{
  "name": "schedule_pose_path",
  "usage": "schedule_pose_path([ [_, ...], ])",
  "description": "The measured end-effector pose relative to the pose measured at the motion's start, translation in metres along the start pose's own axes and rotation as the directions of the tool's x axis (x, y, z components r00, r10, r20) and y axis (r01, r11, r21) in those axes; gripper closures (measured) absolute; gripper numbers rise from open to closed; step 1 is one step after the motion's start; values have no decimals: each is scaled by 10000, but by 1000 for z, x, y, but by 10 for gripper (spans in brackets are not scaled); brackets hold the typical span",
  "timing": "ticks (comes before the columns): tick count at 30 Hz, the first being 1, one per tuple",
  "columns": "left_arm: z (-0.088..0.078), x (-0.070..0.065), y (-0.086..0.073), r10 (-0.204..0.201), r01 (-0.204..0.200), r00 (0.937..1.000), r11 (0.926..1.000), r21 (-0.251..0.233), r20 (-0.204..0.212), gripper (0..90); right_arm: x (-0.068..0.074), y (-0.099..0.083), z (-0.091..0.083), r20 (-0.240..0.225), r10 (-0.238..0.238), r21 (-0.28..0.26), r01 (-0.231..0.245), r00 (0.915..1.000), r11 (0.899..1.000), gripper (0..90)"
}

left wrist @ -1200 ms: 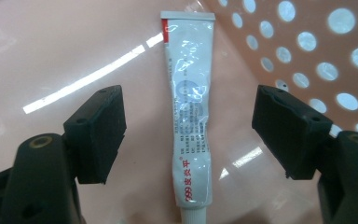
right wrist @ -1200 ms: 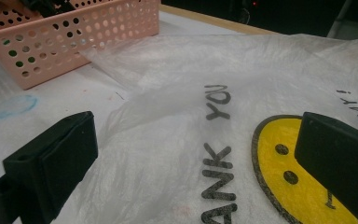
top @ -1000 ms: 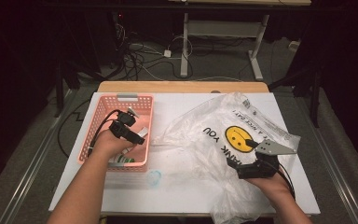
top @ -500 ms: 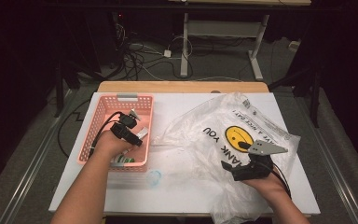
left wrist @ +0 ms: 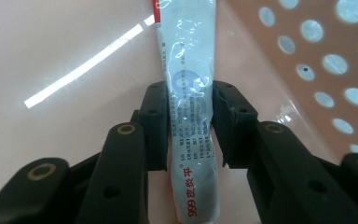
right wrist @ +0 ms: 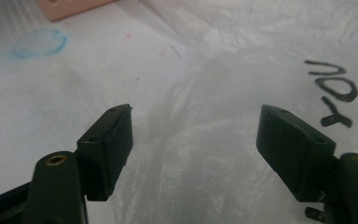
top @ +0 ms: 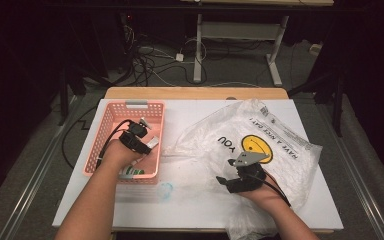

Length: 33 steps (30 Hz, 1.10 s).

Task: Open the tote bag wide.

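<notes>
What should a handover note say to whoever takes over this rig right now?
Left gripper: jaws have just been closing and now pinch the white ointment tube on the floor of the pink basket.
Right gripper: open, jaws have just been narrowing, over the smiley plastic bag, nothing between the pads.
Done: tube gripped.
Left, probably: grip the bag, lift the tube out, put it in the bag.

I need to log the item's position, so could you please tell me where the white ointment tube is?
The white ointment tube lies on the floor of the pink perforated plastic basket at the table's left in the high view, between the left gripper pads.
</notes>
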State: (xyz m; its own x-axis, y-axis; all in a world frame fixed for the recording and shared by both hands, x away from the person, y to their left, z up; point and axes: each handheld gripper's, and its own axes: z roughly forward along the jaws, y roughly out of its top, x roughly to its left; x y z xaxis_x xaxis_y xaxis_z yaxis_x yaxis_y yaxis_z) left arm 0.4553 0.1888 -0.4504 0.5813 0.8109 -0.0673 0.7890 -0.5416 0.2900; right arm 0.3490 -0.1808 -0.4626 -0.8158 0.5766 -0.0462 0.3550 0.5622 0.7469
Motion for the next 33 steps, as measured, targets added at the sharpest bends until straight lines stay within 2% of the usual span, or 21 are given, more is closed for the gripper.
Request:
schedule_pose_path([
  [6,0,1,-4,-47,49,10000,9997,-243,74,661,-2,-12,2,-52,87,455,-84,9999,9989,315],
  [10,0,1,-3,-12,13,10000,9998,-184,36,661,-1,-17,4,-15,-198,835,198,9998,9963,406],
  [11,0,1,-3,-17,18,10000,9998,-190,39,661,-1,-18,4,-167,-211,768,223,9996,9968,473],
  [12,0,1,-3,-19,20,10000,9998,-194,38,661,-1,-18,4,-167,-211,768,223,9996,9968,473],
  [14,0,1,-2,-29,30,10000,9998,-201,46,661,0,-18,4,-197,-230,747,244,9995,9969,554],
  [15,0,1,-2,-30,31,10000,9998,-198,49,661,0,-17,3,-178,-230,758,243,9996,9968,587],
  [16,0,1,-2,-30,31,10000,9998,-198,50,661,0,-17,4,-168,-199,683,210,9997,9974,656],
  [17,0,1,-2,-33,34,10000,9998,-203,48,661,0,-17,4,-168,-199,683,210,9997,9974,656],
  [18,0,1,-2,-32,33,10000,9998,-204,44,662,-1,-17,4,-165,-171,676,182,9997,9975,723],
  [19,0,1,-2,-29,30,10000,9998,-206,35,662,-1,-17,4,-165,-171,676,182,9997,9975,723],
  [22,0,1,-2,-22,23,10000,9998,-216,16,661,-1,-18,4,-141,-208,652,217,9997,9976,825],
  [23,0,1,-2,-19,19,10000,9998,-208,6,661,0,-18,4,-73,-283,657,287,9996,9974,893],
  [27,0,1,-2,-42,41,10000,9998,-206,-4,662,-1,-18,3,-57,-236,545,238,9997,9982,900],
  [28,0,1,-2,-39,39,10000,9998,-207,-7,662,-2,-18,1,-58,-103,449,105,9999,9989,900],
  [29,0,1,-2,-35,35,10000,9998,-204,-11,662,-4,-18,-2,-107,213,118,-212,9997,9997,900],
  [33,0,1,-2,-34,34,10000,9998,-201,-8,662,-8,-17,-10,-111,338,-259,-340,9994,9991,900],
])
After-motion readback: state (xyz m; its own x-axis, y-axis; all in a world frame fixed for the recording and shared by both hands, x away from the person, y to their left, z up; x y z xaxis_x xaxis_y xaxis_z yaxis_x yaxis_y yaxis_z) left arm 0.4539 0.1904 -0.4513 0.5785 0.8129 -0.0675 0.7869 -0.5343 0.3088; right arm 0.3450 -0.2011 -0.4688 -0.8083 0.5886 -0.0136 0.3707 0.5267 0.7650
